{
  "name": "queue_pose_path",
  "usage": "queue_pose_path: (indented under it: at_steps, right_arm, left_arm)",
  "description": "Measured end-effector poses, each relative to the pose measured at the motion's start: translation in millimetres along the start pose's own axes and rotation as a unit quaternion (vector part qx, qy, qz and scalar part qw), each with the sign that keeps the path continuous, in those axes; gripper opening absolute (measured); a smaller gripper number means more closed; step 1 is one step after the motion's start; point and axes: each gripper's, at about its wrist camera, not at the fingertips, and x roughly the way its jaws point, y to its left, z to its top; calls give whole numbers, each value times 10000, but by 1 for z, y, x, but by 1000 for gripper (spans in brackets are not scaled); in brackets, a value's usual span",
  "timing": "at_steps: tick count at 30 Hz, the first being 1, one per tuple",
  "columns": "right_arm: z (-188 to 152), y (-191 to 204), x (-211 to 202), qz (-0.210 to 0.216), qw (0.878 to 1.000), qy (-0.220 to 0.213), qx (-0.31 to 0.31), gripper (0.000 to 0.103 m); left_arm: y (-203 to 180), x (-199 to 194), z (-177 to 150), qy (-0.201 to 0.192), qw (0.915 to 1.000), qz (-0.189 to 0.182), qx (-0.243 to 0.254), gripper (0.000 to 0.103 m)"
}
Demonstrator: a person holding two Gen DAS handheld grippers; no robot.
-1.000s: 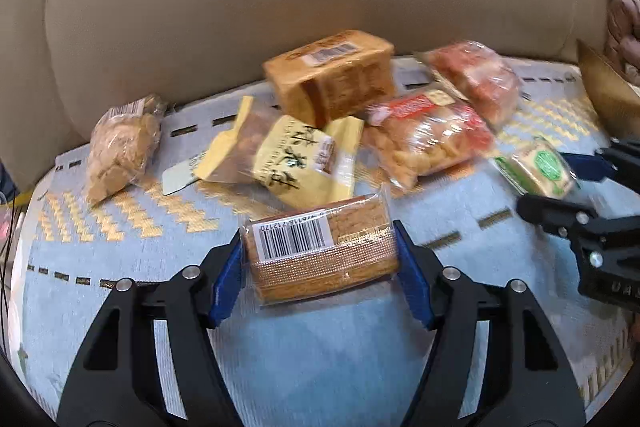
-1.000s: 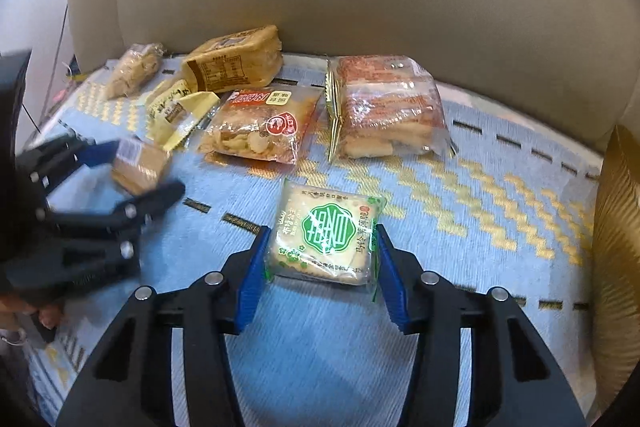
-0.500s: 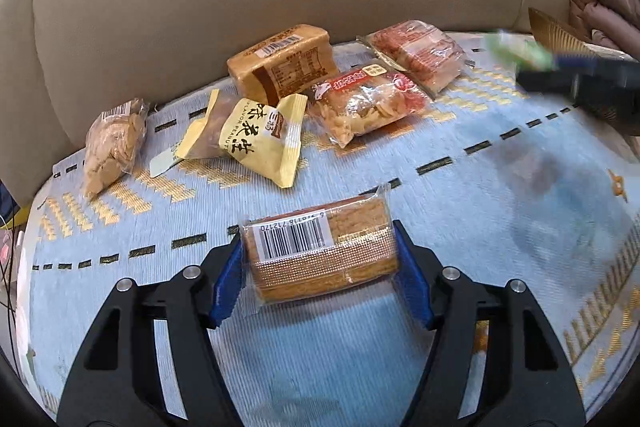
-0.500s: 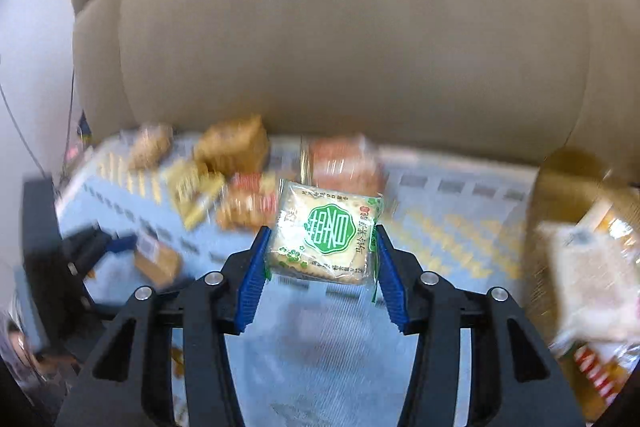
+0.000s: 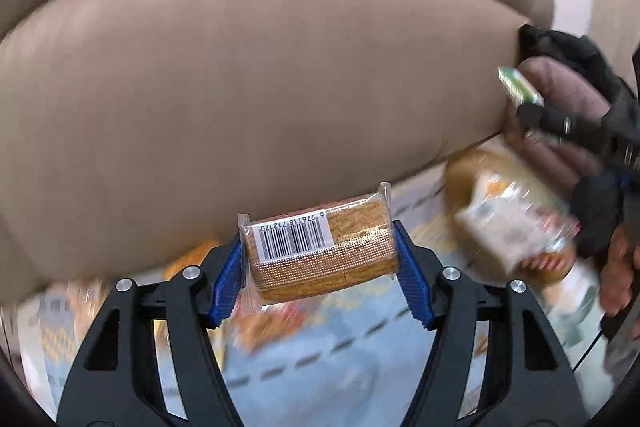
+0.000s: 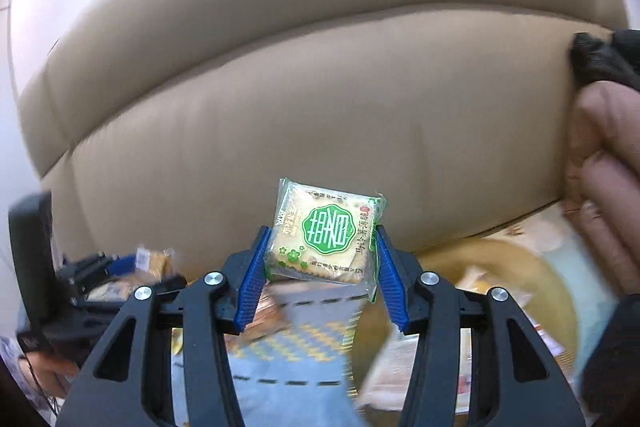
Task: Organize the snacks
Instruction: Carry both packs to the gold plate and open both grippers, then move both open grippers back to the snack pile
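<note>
My left gripper (image 5: 318,279) is shut on a brown wafer pack with a barcode label (image 5: 320,251), held in the air in front of the beige sofa back. My right gripper (image 6: 320,281) is shut on a green-and-white cracker pack (image 6: 326,237), also lifted off the seat. In the left wrist view the right gripper with its green pack (image 5: 520,89) appears at the far right. In the right wrist view the left gripper with the wafer pack (image 6: 150,261) shows at the lower left. A golden basket (image 6: 516,283) holding snack packs lies blurred at the lower right.
The beige sofa backrest (image 6: 320,87) fills most of both views. A blue seat cover with yellow zigzags (image 6: 288,359) lies below. Brown and black clothing (image 6: 604,131) is piled at the right. Blurred snack packs (image 5: 508,227) sit in the basket in the left wrist view.
Both grippers have lifted and swung right with their packs; the loose snacks on the seat have dropped out of sight and the basket has come into view.
</note>
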Motion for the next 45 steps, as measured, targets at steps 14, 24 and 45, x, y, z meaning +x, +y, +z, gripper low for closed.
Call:
queue_pose_path:
  at_steps: [14, 24, 45]
  right_arm:
    - [-13, -141, 6, -1338, 9767, 727, 1514, 98]
    - [-1, -144, 0, -890, 9754, 347, 1987, 98]
    - [38, 70, 92, 364, 9974, 580, -224, 98]
  left_arm:
    - [-147, 87, 95, 609, 9865, -1325, 748, 100]
    - [-96, 131, 64, 1365, 9875, -779, 66, 100]
    - [140, 38, 18, 887, 9850, 965, -1118, 100]
